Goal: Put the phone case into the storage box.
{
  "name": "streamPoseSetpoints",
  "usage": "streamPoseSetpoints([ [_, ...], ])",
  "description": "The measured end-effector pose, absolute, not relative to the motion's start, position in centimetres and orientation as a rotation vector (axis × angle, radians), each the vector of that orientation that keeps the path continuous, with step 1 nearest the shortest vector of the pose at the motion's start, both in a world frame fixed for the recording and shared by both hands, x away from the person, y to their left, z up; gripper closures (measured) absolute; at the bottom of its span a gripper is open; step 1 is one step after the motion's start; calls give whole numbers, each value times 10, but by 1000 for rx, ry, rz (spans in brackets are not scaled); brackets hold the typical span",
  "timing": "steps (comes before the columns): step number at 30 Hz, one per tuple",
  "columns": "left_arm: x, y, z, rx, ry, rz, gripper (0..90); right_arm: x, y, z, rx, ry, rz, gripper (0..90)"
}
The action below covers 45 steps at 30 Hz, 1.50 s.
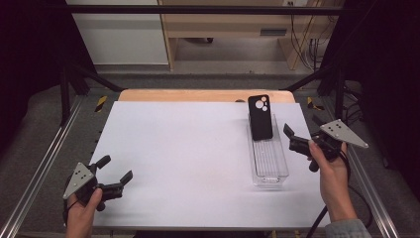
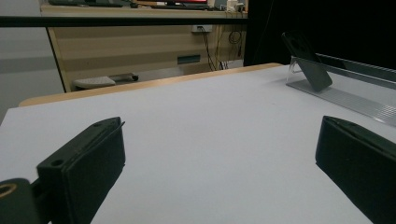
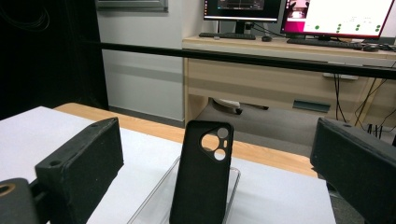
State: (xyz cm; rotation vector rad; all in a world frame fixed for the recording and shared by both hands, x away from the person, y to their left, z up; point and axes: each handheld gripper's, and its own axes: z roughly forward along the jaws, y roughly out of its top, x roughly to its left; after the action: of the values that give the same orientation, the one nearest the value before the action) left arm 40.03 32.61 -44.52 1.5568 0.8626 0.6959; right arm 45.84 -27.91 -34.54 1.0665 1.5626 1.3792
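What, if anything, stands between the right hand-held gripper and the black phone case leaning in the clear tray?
Nothing visible. The right hand-held gripper is open beside the clear tray, and the black phone case sits straight ahead between its jaws, with only the tray's low wall nearby.

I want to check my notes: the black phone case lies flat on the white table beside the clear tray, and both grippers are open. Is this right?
Not quite. The black phone case stands leaning at the far end inside the clear tray, as the high view and the right gripper view show. Both grippers are open, left gripper and right gripper.
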Motion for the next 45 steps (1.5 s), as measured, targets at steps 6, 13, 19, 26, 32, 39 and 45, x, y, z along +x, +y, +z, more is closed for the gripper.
streamPoseSetpoints([
  [6, 395, 330, -446, 1540, 877, 697, 17, 451, -283, -351, 1067, 1565, 1386, 28],
  [13, 394, 334, -447, 1525, 894, 696, 18, 442, -287, -357, 1065, 1576, 1394, 28],
  [19, 395, 331, -448, 1532, 887, 691, 17, 433, -291, -360, 1044, 1573, 1393, 28],
  [26, 395, 332, -449, 1531, 890, 690, 17, 426, -296, -369, 1037, 1573, 1388, 34],
  [32, 395, 332, -449, 1530, 891, 688, 18, 422, -302, -376, 1052, 1565, 1388, 35],
  [39, 395, 332, -449, 1529, 886, 688, 17, 417, -305, -384, 1057, 1564, 1393, 34],
  [45, 395, 332, -448, 1532, 880, 691, 17, 412, -304, -392, 1059, 1569, 1404, 33],
])
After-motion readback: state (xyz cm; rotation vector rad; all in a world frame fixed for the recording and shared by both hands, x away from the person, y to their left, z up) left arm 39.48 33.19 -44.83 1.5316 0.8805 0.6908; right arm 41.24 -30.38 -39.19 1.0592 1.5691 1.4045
